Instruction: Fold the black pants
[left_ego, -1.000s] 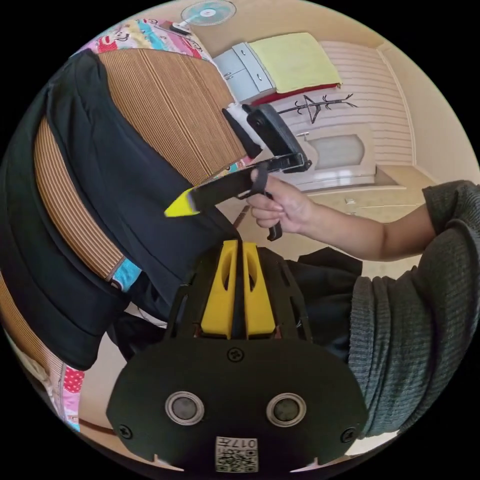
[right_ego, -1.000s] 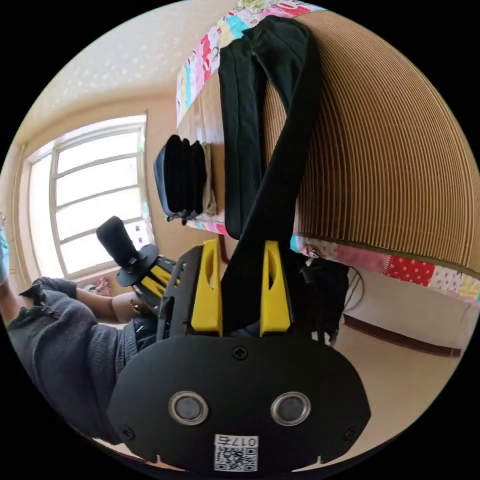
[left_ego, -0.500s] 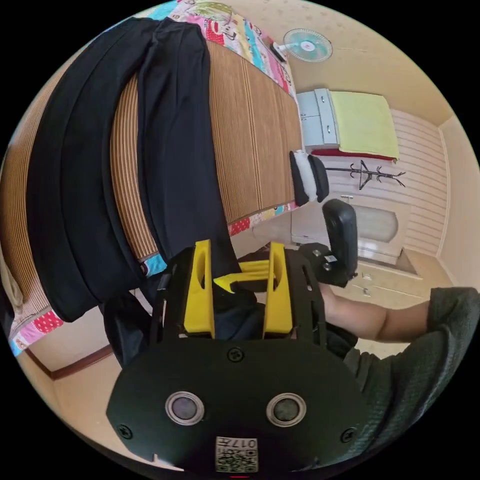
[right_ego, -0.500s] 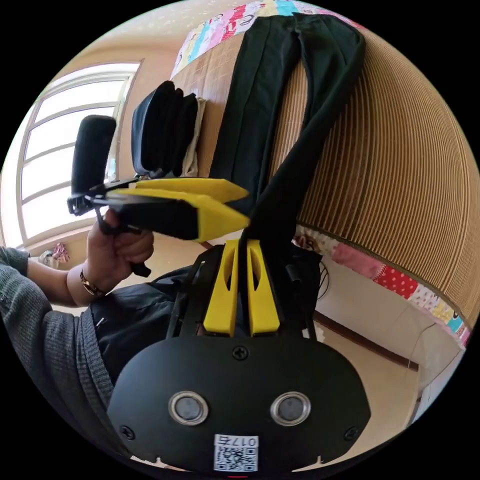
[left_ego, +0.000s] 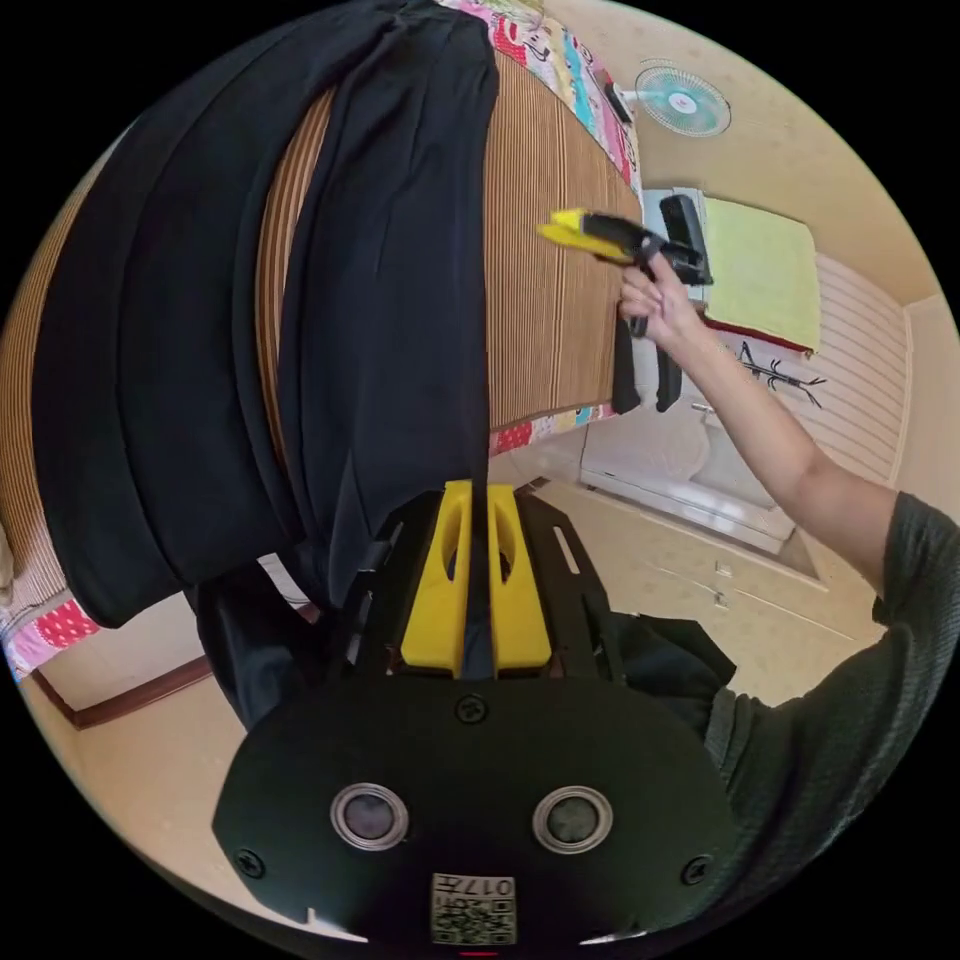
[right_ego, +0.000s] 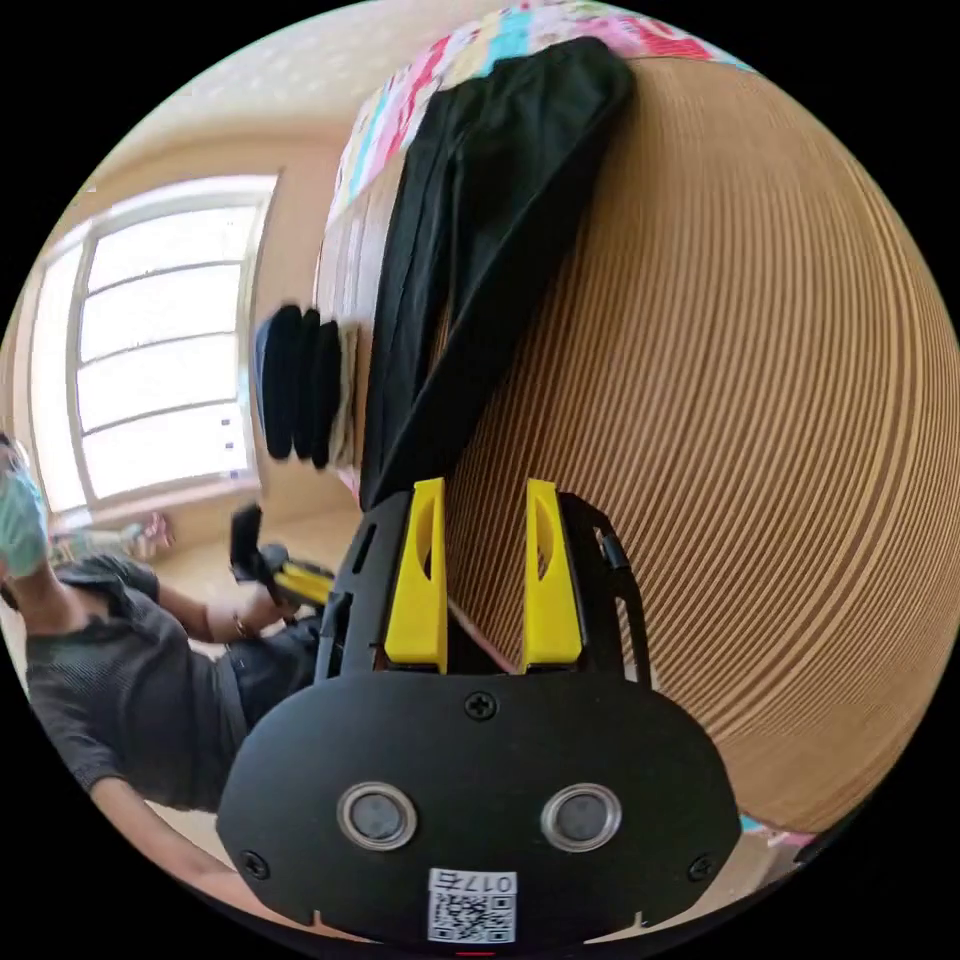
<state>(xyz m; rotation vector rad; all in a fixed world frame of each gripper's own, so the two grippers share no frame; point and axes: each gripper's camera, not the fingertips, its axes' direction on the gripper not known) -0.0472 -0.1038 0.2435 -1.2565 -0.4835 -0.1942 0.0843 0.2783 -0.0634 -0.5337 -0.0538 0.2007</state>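
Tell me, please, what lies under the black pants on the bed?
Under the black pants lies a brown ribbed mat, which shows beside them and between the two legs. A colourful patchwork sheet peeks out at the mat's edge. What lies directly beneath the cloth is covered.

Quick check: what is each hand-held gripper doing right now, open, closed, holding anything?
Left hand-held gripper: closed on the edge of the black pants.
Right hand-held gripper: open, holding nothing, over the ribbed brown bed mat.

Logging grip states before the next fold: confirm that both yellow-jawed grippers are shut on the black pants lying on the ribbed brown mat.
Only the left gripper is shut on the black pants. The right gripper view shows the right gripper open over the ribbed brown mat.
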